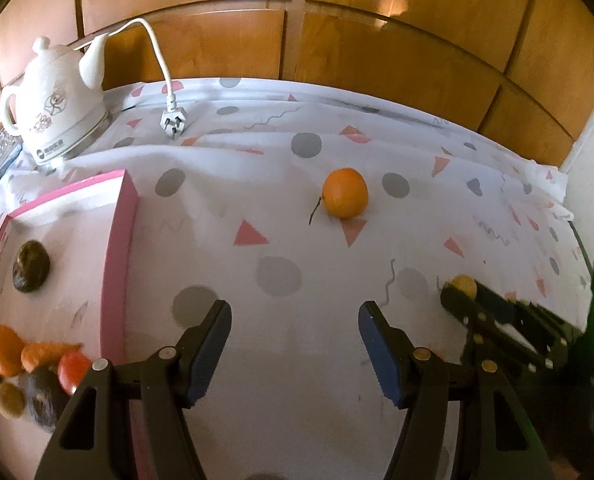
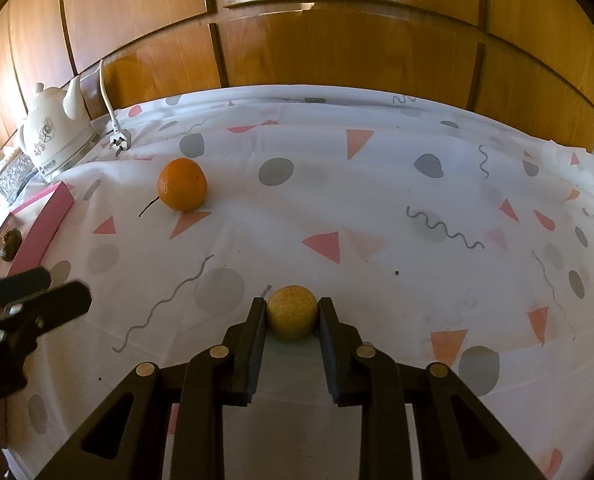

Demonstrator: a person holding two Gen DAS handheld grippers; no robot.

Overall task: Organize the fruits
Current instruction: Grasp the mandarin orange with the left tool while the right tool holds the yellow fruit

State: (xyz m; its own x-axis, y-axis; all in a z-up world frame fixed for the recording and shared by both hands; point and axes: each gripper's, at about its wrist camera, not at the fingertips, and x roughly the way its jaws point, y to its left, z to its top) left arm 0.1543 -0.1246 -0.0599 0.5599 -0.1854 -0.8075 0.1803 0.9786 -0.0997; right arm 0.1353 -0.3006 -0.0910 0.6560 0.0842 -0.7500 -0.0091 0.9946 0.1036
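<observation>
Right tongs (image 2: 292, 314), nearest the lens, are clenched on the yellow fruit (image 2: 292, 312), which sits between the finger pads low over the bench (image 2: 377, 200); lifted or still resting, cannot tell. Left tongs (image 1: 295, 344) are released, jaws wide, nothing between them. Pink tray (image 1: 117, 248) lies at near left, just beside the left tongs, already holding a dark fruit (image 1: 31, 266) and a blurred cluster of orange, red and dark pieces at its near end. Judgement: yellow fruit must travel left, across the left tongs, which stand in the way. Farther off, the orange (image 1: 345, 193) sits ahead of the left tongs, unobstructed. Kettle (image 1: 57, 108) and plug (image 1: 173, 122) at far left.
</observation>
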